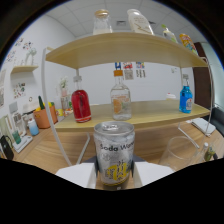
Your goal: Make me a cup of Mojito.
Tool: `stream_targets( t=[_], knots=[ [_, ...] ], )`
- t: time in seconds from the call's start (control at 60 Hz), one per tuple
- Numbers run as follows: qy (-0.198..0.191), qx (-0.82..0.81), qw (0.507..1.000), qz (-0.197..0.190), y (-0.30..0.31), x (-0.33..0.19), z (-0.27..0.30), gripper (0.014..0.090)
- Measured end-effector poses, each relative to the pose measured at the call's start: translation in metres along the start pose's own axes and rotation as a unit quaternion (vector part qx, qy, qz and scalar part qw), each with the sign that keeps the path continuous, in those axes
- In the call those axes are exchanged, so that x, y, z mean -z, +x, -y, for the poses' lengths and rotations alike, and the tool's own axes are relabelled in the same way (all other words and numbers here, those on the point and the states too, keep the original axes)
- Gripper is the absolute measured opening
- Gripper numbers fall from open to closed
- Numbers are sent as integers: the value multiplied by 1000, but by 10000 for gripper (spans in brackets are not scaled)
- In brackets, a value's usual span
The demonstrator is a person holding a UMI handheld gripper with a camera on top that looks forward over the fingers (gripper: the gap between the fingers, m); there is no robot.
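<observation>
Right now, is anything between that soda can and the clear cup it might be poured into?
Nothing visible does. The soda can sits between the hand-held gripper's fingers, and the clear cup stands on the counter beside it, with only bare wood between them.

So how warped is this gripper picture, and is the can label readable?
Gripper view: strong fisheye, the shelf boards bow into arcs and a black ring frames the scene; the soda can between the jaws is soft, label only partly legible; the red bottle behind looks slightly blurred.
</observation>
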Motion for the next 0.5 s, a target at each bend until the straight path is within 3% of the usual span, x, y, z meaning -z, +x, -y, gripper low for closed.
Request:
stream_targets(
  t=[0.333, 0.5],
  knots=[
    [-20, 43, 999, 19, -18, -10, -31, 515],
    [-6, 47, 999, 14, -19, -5, -32, 529]
  ],
)
